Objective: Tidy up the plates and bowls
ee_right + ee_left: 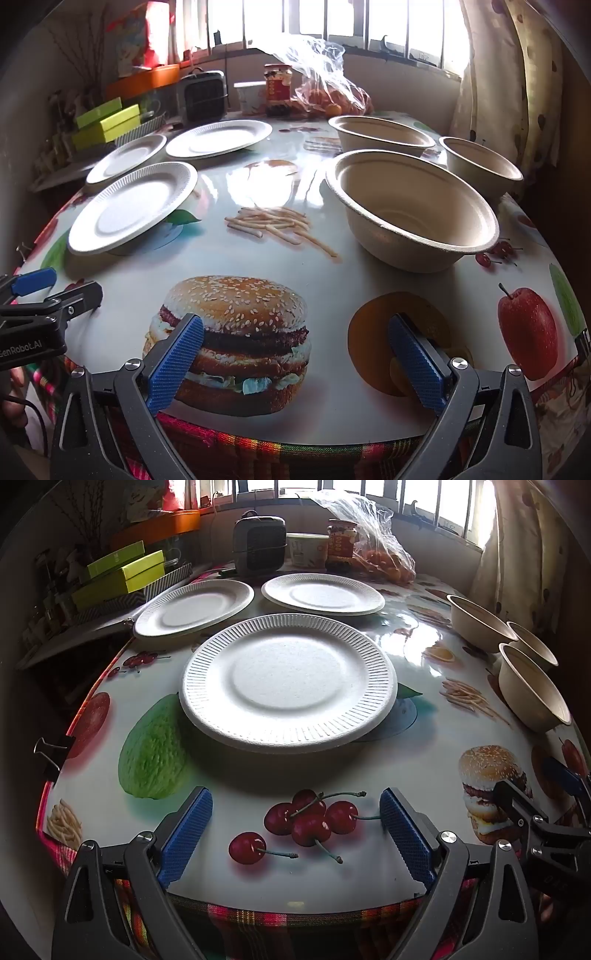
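While both my tongs, left gripper (295,827) and right gripper (295,354), stand wide and empty, the nearest plate (288,683) lies at twelve o'clock, the nearest bowl (412,210) at one. Likely light, stiff, crushable; I'd pinch each by its rim.

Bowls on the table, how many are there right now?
3. The nearest bowl sits on the table's right side, the second bowl is behind it, and the third bowl is by the curtain. None appears hidden.
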A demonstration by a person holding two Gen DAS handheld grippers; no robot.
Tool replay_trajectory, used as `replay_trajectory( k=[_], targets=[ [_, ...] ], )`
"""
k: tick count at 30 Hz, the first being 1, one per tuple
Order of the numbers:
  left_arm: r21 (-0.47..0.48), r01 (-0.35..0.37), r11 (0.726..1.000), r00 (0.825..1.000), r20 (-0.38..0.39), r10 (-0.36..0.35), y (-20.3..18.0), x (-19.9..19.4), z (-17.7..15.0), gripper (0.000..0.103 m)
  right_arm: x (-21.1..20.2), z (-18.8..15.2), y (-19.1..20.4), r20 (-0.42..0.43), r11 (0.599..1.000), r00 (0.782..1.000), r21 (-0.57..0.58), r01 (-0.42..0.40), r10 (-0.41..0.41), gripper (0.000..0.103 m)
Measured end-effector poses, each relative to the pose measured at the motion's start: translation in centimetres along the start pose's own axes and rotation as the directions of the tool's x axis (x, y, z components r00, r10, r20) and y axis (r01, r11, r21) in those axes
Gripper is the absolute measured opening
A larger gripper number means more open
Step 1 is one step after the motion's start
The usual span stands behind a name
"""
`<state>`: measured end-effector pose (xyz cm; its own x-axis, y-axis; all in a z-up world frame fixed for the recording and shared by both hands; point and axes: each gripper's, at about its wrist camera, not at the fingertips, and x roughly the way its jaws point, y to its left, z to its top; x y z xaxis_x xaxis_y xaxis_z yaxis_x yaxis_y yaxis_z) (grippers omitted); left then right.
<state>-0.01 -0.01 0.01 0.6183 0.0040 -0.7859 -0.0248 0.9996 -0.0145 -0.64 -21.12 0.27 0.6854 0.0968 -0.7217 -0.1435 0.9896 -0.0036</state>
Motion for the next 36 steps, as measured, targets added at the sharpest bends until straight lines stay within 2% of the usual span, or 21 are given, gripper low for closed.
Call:
replay_trajectory(
  k=[7, 11, 18, 25, 31, 36],
  targets=[
    [0.002, 0.003, 1.000, 1.000, -0.014, -0.003, 0.0, 0.2, 0.1, 0.093, -0.1, -0.1, -0.1, 0.003, 1.000, 1.000, 0.005, -0.003, 0.003, 0.101],
    [-0.016, 0.030, 0.999, 0.999, -0.010, -0.030, 0.1, -0.1, 0.0, 0.093, -1.4, -0.4, -0.4, 0.044, 1.000, 0.999, 0.010, -0.017, 0.017, 0.101],
    [-0.005, 0.026, 1.000, 0.996, 0.087, -0.025, -0.4, -3.2, 0.8, 0.092, -3.8, 0.3, -1.1, 0.126, 1.000, 0.992, 0.025, -0.011, 0.008, 0.101],
    [0.049, 0.010, 0.999, 0.987, 0.161, -0.018, -3.1, -5.3, 2.8, 0.092, -6.0, 1.1, -3.5, 0.179, 0.995, 0.984, 0.098, 0.008, -0.026, 0.101],
    [0.051, -0.014, 0.999, 0.982, 0.191, 0.004, -5.2, -6.1, 4.2, 0.092, -6.9, 2.2, -4.5, 0.208, 0.997, 0.978, 0.081, -0.015, -0.003, 0.101],
    [0.004, -0.040, 0.999, 0.981, 0.191, 0.039, -5.5, -6.3, 4.7, 0.092, -6.3, 3.3, -5.1, 0.188, 0.997, 0.981, 0.053, -0.052, 0.041, 0.101]
  ],
)
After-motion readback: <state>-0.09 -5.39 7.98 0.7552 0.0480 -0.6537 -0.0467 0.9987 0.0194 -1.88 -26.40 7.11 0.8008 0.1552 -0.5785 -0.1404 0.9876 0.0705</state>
